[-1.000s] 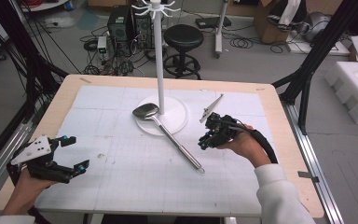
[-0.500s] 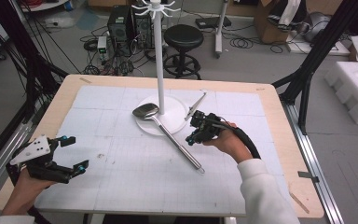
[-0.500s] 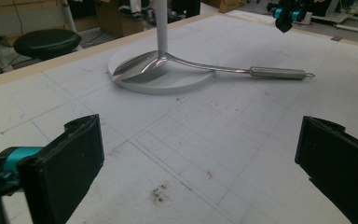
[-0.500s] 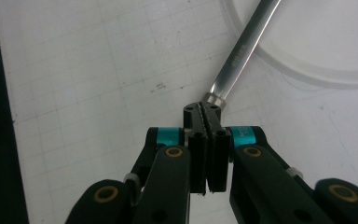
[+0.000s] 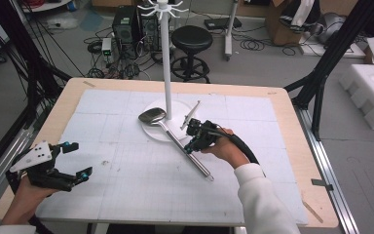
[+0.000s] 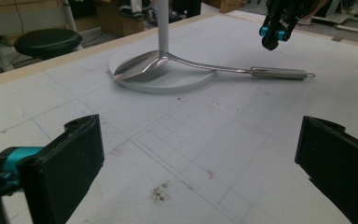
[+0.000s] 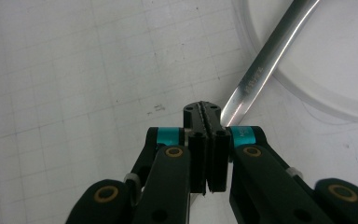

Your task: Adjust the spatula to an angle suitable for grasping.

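Right tool (image 5: pixel 191 146) moved over spatula (image 5: pixel 175 139), jaws shut

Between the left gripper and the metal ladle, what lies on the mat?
Nothing: in the left gripper view, the stretch from the left gripper to the ladle is bare white grid mat with a few dark specks.

Right tongs (image 5: pixel 191 141) closed over ladle (image 5: pixel 175 139) handle — left tongs (image 5: pixel 73 161) apart.
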